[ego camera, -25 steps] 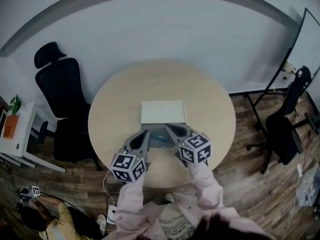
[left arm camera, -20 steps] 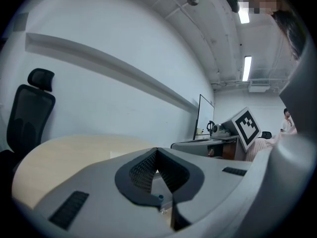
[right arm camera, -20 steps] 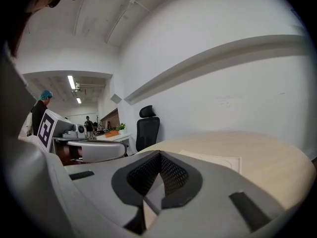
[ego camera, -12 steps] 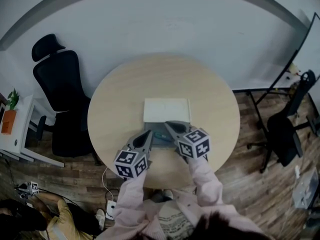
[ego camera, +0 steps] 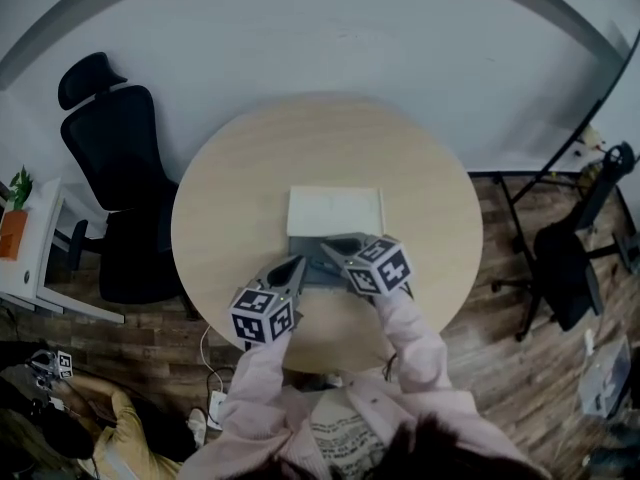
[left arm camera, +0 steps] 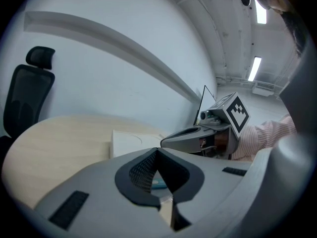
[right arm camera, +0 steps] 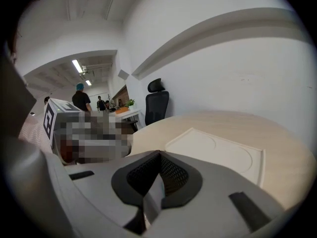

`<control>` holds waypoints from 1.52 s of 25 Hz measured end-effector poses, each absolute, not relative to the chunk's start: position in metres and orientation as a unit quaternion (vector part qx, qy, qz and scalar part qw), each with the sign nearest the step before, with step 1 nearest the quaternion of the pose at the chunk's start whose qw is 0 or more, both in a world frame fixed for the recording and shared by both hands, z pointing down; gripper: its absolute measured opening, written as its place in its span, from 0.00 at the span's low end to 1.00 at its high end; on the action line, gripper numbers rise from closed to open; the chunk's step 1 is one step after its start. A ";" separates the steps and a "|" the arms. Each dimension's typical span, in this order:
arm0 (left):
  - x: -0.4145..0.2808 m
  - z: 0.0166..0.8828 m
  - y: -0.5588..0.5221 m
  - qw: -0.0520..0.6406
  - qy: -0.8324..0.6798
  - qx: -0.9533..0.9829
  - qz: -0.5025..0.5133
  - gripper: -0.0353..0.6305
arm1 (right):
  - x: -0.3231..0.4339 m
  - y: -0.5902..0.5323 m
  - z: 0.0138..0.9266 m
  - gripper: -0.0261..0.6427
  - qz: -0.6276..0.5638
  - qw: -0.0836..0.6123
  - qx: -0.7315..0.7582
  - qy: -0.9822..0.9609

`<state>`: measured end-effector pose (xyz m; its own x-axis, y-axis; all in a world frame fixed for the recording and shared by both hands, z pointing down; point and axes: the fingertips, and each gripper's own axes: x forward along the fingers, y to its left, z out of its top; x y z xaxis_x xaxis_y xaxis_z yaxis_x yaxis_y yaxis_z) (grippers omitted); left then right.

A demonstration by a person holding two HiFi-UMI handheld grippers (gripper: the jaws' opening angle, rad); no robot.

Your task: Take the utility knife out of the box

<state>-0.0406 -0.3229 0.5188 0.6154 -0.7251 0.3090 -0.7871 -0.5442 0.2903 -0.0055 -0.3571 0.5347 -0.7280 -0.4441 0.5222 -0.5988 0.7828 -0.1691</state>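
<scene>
Both grippers are closed with nothing in them. The left gripper (left arm camera: 157, 152) has its jaws met at the tips, and so does the right gripper (right arm camera: 158, 155). Through the hollow under the left one's tips shows a teal sliver (left arm camera: 159, 184), probably the knife, lying low in the box (ego camera: 300, 245) just ahead. In the head view the grippers cover the knife.

The box sits near the middle of the round desk (ego camera: 230, 198). Its white lid (ego camera: 335, 211) lies flat on the far side, touching the tray, so the inside is reachable from above and from the near edge. That likely explains why both grippers come in from the person's side.

Each gripper tilts nose-down, its marker cube toward the person. The left tip hangs at the box's near left corner and the right tip over its right part, so the two noses converge and nearly touch. The forearms, in pale sleeves (ego camera: 405, 338), reach out from the near edge. With the jaws closed no grasp can start, so one gripper must open before it goes down to the knife.
</scene>
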 end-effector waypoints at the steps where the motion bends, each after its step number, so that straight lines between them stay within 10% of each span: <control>1: -0.040 0.522 -0.323 0.206 -0.430 0.875 0.079 0.06 | -0.007 -0.358 0.539 0.02 0.166 0.243 0.279 -0.914; 38: -0.040 0.570 -0.322 0.275 -0.417 0.861 0.094 0.06 | -0.001 -0.357 0.643 0.21 0.167 0.453 0.217 -0.849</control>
<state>-0.0404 -0.3222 0.5696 0.6337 -0.6671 0.3917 -0.7707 -0.5006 0.3944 -0.0014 -0.3571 0.6433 -0.4958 -0.2161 0.8411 -0.5189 0.8503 -0.0874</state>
